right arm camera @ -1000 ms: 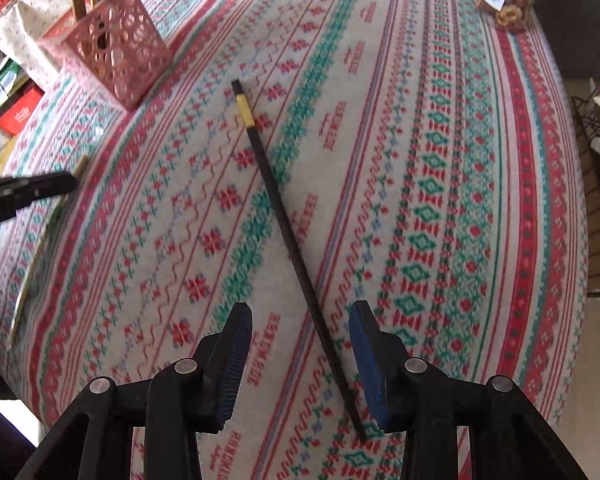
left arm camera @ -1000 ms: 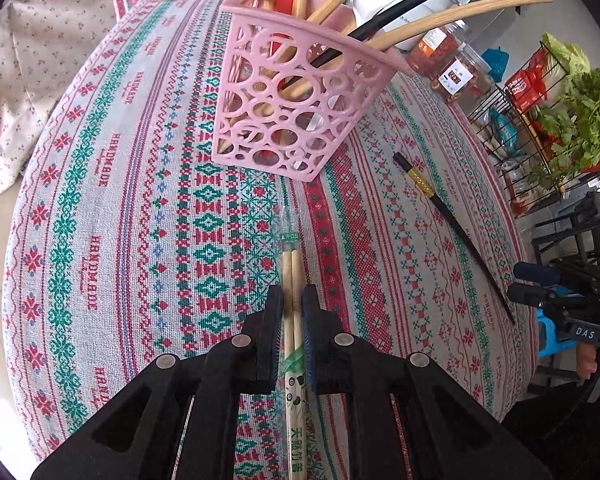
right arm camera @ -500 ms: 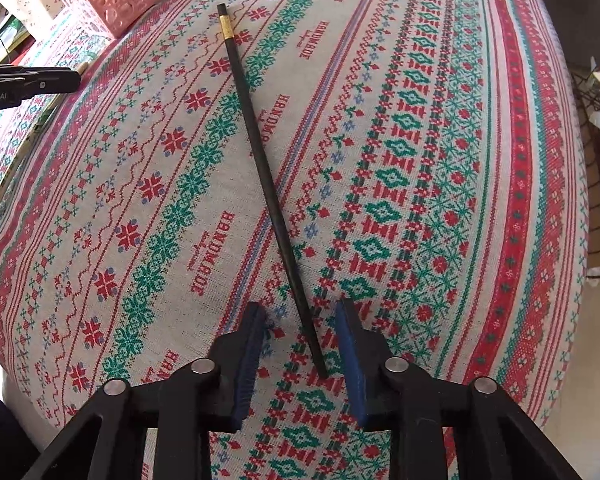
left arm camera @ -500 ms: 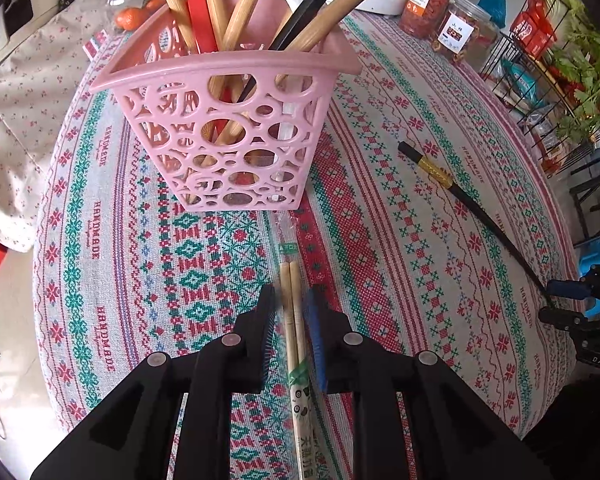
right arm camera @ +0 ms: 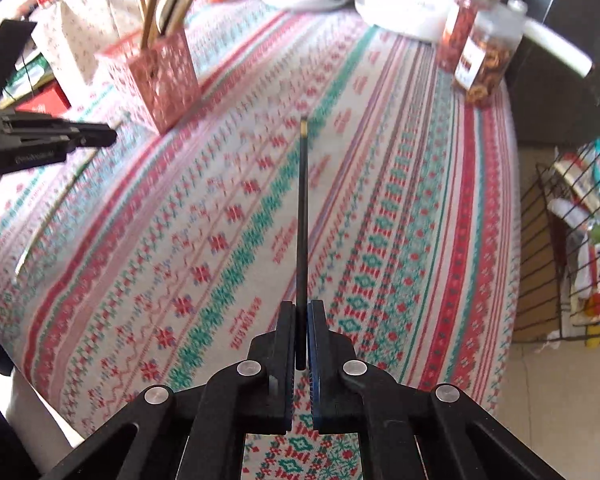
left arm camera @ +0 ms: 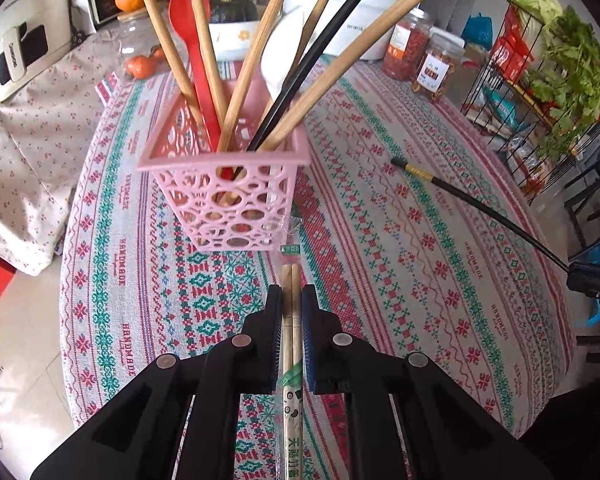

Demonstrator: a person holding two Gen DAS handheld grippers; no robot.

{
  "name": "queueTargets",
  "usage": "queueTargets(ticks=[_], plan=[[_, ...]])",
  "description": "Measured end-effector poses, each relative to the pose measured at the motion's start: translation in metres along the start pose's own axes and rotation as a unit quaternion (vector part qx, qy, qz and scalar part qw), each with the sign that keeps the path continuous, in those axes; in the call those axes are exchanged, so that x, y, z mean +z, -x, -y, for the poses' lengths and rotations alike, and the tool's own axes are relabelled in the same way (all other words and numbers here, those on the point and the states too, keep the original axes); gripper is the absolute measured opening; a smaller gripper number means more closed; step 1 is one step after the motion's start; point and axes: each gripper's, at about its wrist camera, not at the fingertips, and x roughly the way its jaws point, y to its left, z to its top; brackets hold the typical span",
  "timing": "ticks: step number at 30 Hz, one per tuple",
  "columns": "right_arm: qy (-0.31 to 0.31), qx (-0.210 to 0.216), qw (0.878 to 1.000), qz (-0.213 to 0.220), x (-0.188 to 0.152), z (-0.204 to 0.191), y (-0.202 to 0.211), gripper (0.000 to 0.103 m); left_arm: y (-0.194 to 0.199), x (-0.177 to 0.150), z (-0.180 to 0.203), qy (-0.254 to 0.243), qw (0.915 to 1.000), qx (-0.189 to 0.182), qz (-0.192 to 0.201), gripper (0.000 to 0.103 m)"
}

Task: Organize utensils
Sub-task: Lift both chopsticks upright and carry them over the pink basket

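I had the bench (left arm camera: pixel 440 264), under its patterned cloth, filling both views. The pink basket (left arm camera: pixel 228 200) stood on it straight ahead of my left gripper (left arm camera: pixel 291 312) and just beyond the tip of what it carried; from the right gripper (right arm camera: pixel 301 332) the same basket (right arm camera: pixel 156 76) sat well off to the left and farther away. So the left was clearly the nearer one — I judged the coming drop turned on that.

The wrapped chopsticks (left arm camera: pixel 291 344) ran lengthwise between the left jaws, which pinched them, long axis pointing at the basket's near wall and below its rim. To my mind the tip would have had to rise above the rim before going in.

The black chopstick (right arm camera: pixel 302 220) lay in line with the right jaws, closed on its near end, its gold-banded far end reaching away over the cloth. From the left view the black chopstick (left arm camera: pixel 480 208) seemed raised at the gripped end; whether its far end touched the cloth I could not tell.

The wrapped pair looked like pale bamboo in a clear sleeve with green print — light and slippery, I guessed. The basket already held several wooden sticks, a red spoon (left arm camera: pixel 192 40) and a black stick.
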Motion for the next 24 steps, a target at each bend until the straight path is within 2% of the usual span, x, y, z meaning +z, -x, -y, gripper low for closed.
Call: queueTargets(ticks=[7, 11, 14, 18, 21, 24], plan=[[0.0, -0.025, 0.993, 0.113, 0.049, -0.027, 0.04, 0.004, 0.061, 0.001, 0.012, -0.016, 0.9945, -0.008, 0.104, 0.01], [-0.009, -0.036, 0.987, 0.155, 0.066, -0.029, 0.051, 0.004, 0.085, -0.002, 0.009, -0.006, 0.9892, -0.019, 0.145, 0.01], [-0.02, -0.035, 0.983, 0.181, 0.078, -0.028, 0.06, 0.004, 0.106, -0.004, 0.005, 0.001, 0.9822, -0.027, 0.186, 0.01], [-0.026, -0.031, 0.978, 0.207, 0.093, -0.032, 0.071, 0.004, 0.136, 0.003, -0.009, 0.022, 0.9646, -0.032, 0.261, 0.01], [-0.026, -0.029, 0.975, 0.219, 0.1, -0.037, 0.078, 0.004, 0.155, 0.013, -0.024, 0.045, 0.9433, -0.023, 0.328, 0.01], [-0.028, -0.023, 0.973, 0.226, 0.104, -0.042, 0.083, 0.004, 0.164, 0.026, -0.04, 0.074, 0.9243, -0.02, 0.374, 0.01]])
